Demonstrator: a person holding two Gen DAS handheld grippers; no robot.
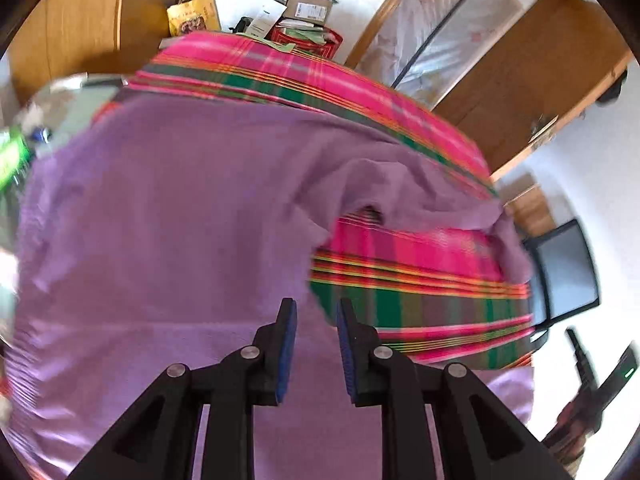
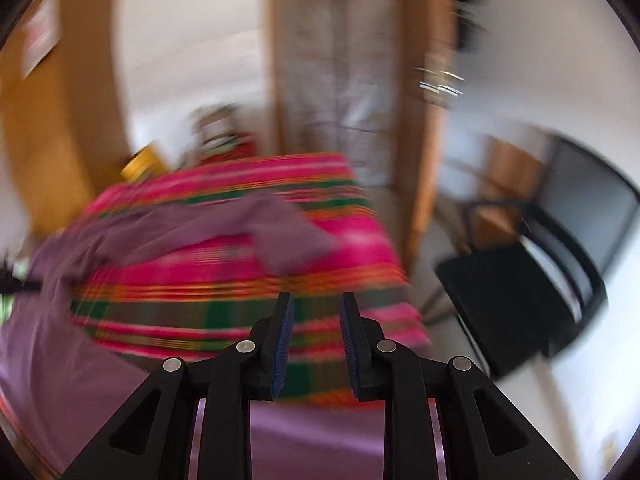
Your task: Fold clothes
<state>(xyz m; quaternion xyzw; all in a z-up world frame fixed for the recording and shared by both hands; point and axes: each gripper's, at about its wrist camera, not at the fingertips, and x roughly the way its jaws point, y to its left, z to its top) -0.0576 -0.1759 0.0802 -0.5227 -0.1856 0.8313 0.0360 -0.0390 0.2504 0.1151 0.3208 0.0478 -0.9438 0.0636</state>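
1. Left gripper: fingers spread, holding nothing, low centre of frame above the purple garment.
2. Garment lies spread over the plaid tabletop, filling frame left.
3. Right gripper: fingers spread, empty; view blurred, garment at lower left.

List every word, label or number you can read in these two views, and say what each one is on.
None can be read.
Yellow bag behind the table: printing, too small and blurred.
Cardboard box on the pile: a label with lines of print, too small.
White package beside it: dark marks, unreadable.
Paper on the wooden cabinet, right wrist view: motion-blurred.
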